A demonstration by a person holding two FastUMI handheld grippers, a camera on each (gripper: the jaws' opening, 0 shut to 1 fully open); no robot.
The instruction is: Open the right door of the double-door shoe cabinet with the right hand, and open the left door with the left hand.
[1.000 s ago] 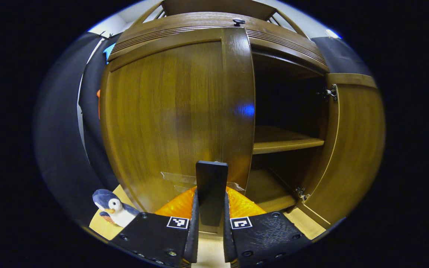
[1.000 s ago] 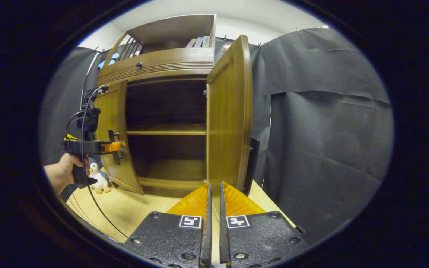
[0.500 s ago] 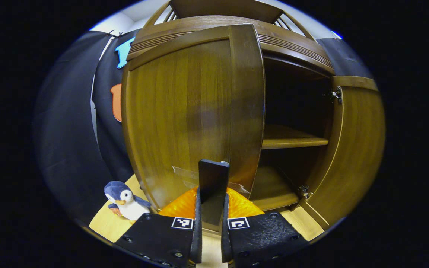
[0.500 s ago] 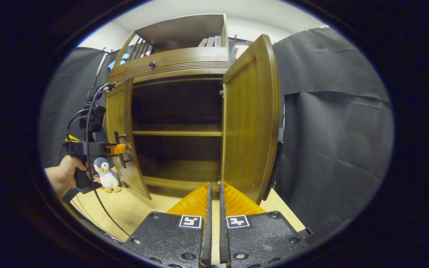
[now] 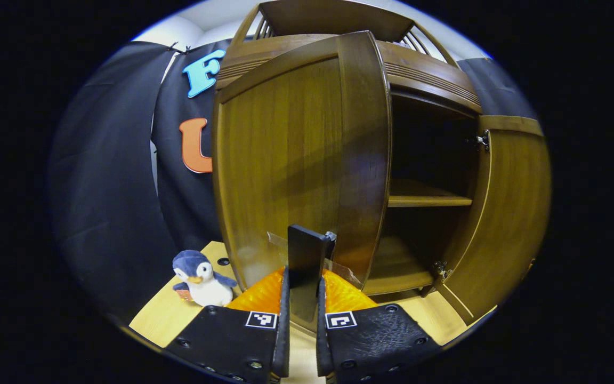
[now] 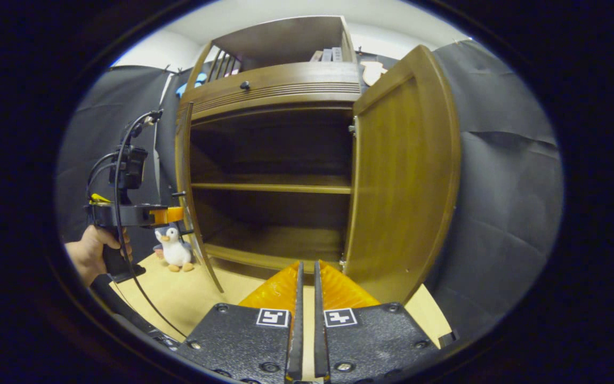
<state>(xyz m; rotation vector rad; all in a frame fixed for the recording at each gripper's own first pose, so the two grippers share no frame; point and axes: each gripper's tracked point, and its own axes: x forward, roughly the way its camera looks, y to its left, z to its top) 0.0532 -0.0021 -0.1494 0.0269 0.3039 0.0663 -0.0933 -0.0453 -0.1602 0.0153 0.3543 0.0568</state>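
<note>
**Q:** Since a second ago, what has moved?

**A:** Your left door [image 5: 296,154] has swung further out. In the right gripper view it now shows nearly edge-on at centre left; before, its face was plain to see. The right door [image 6: 403,181] has also swung wider, and the penguin toy [image 5: 200,279] sits further in from the lower left of the left gripper view.

**Q:** What is nearest in the left gripper view?

**A:** At bottom centre your left gripper [image 5: 303,298] has its fingers clamped on the dark handle [image 5: 307,261] at the door's lower edge. A strip of clear tape [image 5: 339,264] lies across the wood just behind it.

**Q:** And your right gripper?

**A:** The right gripper [image 6: 305,298] is at bottom centre of its own view, fingers together with only a thin slit between them, gripping nothing and apart from the right door. Your hand [image 6: 91,253] holding the left gripper shows at the left edge.

**Q:** Further back?

**A:** The shoe cabinet [image 6: 280,90] stands on the pale bench [image 6: 179,293], both doors open, with a bare shelf [image 6: 269,188] across its dark inside. The penguin stands on the bench just left of the left door. Black cloth [image 6: 499,202] hangs behind.
</note>
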